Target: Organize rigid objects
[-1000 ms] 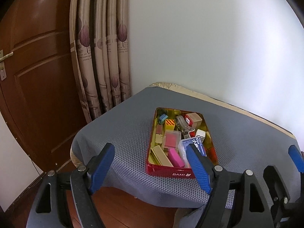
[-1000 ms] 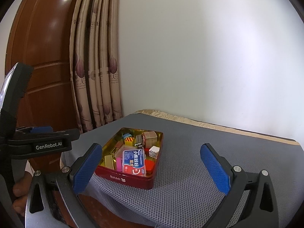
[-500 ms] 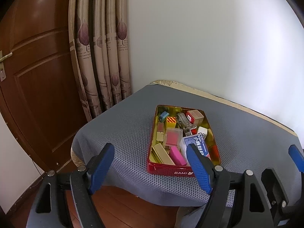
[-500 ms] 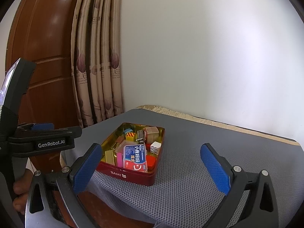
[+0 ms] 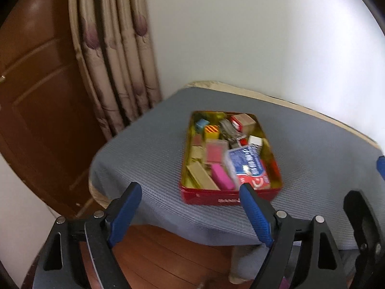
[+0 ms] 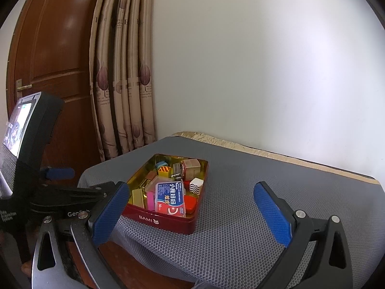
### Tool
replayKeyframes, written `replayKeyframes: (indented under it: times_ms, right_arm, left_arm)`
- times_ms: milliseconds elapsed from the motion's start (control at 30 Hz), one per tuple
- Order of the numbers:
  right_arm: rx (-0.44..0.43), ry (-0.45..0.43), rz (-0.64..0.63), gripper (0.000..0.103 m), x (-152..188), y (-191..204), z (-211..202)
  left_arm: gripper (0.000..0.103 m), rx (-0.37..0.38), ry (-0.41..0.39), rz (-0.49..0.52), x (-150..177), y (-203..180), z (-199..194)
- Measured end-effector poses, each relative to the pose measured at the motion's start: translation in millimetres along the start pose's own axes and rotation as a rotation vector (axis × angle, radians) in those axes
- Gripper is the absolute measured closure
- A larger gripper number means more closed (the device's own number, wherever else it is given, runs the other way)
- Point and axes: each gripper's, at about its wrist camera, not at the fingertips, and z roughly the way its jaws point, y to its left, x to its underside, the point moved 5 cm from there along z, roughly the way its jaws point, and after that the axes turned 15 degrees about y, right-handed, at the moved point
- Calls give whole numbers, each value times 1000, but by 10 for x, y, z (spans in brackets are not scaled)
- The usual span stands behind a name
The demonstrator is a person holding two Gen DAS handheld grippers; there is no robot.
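A red tin (image 5: 211, 201) marked BAMI (image 6: 168, 221) stands on the grey mesh mat near the table's front left edge. It holds several small rigid objects: a blue and red card box (image 5: 247, 166) (image 6: 170, 198), a pink block (image 5: 222, 177), wooden blocks and a metal clip. My left gripper (image 5: 190, 207) is open and empty, held in front of the tin over the table edge. My right gripper (image 6: 192, 209) is open and empty, to the right of the left one, with the tin between its fingers in view.
The table (image 6: 264, 192) is covered with a grey mesh mat and stands against a white wall. A patterned curtain (image 6: 125, 84) and a brown wooden door (image 6: 55, 48) are at the left. Wooden floor (image 5: 168, 252) lies below the table's front edge.
Both grippers have moved closer to the tin and a little upward. The tin looks larger in both views. Nothing was taken hold of.
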Motion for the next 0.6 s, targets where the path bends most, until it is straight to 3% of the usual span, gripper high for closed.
replayKeyframes:
  times_ms: [333,600]
  right_arm:
    - [-1,0,-3,0,2,-10,6]
    - [5,-8,7,0,-4,-55,-9]
  left_arm:
    - [18,9,17,-13,-20,29,35]
    - [17,-14,-34,-21,-26,39,-113]
